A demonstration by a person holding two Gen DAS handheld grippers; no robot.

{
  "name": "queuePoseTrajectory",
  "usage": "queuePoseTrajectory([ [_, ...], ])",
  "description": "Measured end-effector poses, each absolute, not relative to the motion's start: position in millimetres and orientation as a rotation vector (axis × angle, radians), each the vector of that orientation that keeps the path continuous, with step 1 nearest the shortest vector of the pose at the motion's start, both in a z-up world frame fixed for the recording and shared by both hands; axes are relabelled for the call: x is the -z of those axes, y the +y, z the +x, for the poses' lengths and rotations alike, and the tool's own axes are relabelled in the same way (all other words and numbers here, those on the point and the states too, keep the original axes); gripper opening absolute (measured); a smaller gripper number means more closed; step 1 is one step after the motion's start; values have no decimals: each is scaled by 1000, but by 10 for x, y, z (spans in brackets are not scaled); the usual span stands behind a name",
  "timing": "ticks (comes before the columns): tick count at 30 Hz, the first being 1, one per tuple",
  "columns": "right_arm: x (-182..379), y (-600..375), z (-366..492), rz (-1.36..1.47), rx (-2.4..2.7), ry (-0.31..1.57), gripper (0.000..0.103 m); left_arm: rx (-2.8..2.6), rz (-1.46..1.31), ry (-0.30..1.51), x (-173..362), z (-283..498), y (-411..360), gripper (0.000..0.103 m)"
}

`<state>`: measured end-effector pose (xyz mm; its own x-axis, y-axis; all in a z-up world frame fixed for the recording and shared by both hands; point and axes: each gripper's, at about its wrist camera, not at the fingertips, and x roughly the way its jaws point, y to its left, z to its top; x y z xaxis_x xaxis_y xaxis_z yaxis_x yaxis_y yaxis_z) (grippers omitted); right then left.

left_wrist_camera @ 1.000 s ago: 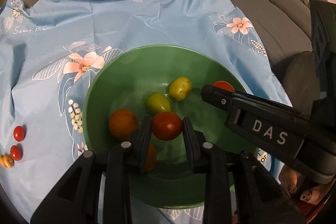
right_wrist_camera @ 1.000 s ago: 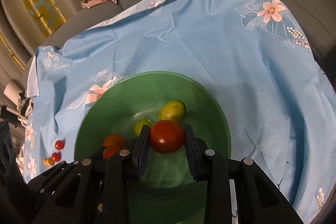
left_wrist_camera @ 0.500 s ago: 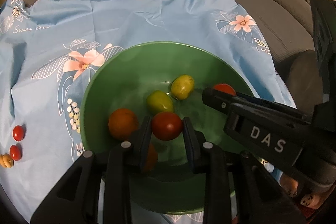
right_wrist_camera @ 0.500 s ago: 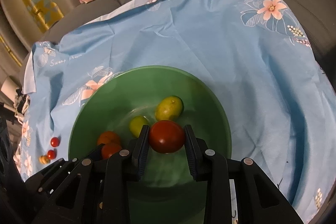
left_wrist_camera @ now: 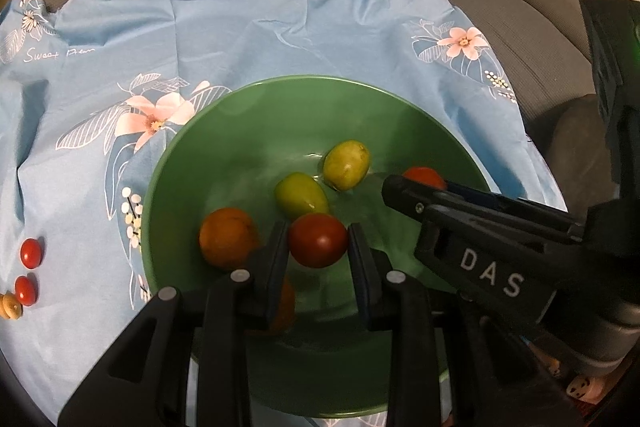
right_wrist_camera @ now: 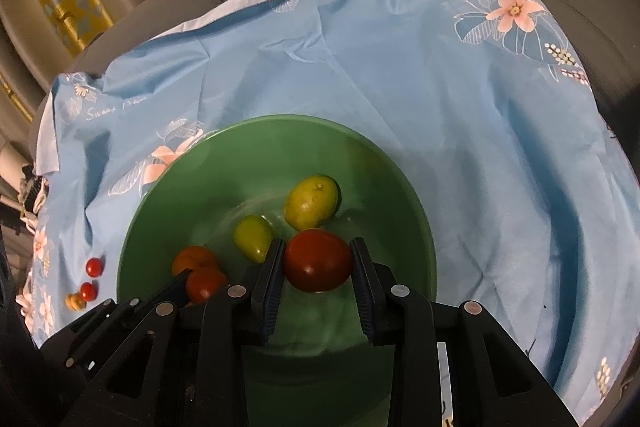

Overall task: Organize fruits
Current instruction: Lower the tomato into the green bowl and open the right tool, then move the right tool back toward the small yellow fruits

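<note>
A red tomato (left_wrist_camera: pixel 318 239) is clamped by the left gripper (left_wrist_camera: pixel 318 247); another tomato (right_wrist_camera: pixel 318 259) by the right gripper (right_wrist_camera: pixel 318 263); thin-skinned, slippery fruit is best pinched lightly across the middle.

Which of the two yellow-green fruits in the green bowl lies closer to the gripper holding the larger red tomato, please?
The smaller yellow-green fruit, just left of the right gripper; the larger yellow-green fruit sits farther back in the green bowl.

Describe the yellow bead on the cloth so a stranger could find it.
Start at the green bowl on the blue flowered cloth. Look left to the cloth's near edge: two red beads lie there, and the yellow bead sits beside the nearer one, ridged, the only yellow one.
</note>
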<state>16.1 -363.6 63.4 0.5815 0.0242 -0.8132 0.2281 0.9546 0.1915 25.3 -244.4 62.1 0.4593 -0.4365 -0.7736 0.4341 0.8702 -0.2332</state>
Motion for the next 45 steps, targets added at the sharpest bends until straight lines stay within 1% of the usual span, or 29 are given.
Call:
queuePoseTrajectory([
  [23, -626, -3666, 176, 290, 124, 954, 34, 534, 2, 967, -618, 258, -2478, 30],
  [24, -627, -3674, 174, 297, 120, 957, 34, 534, 7, 963, -637, 241, -2466, 32],
  [26, -643, -3685, 169, 307, 107, 950, 34, 536, 1, 951, -689, 204, -2423, 44],
  [27, -658, -3684, 164, 311, 101, 943, 34, 544, -13, 943, -726, 188, -2386, 52],
  [29, -686, -3669, 154, 314, 93, 932, 36, 551, -36, 930, -797, 163, -2329, 54],
  [30, -701, -3657, 147, 314, 87, 925, 37, 549, -44, 925, -843, 147, -2284, 56],
  [31, -714, -3642, 147, 317, 81, 919, 40, 547, -53, 916, -900, 124, -2219, 62],
  [34, -792, -3610, 112, 346, 37, 876, 50, 542, -72, 888, -1042, 46, -2023, 70],
  [35, -818, -3592, 100, 351, 25, 863, 52, 538, -77, 880, -1075, 24, -1958, 71],
  [37, -861, -3541, 84, 353, 11, 845, 53, 512, -76, 870, -1135, -20, -1765, 74],
  [45, -967, -3156, 91, 293, -62, 816, 53, 283, -119, 867, -1196, -99, -761, 74],
])
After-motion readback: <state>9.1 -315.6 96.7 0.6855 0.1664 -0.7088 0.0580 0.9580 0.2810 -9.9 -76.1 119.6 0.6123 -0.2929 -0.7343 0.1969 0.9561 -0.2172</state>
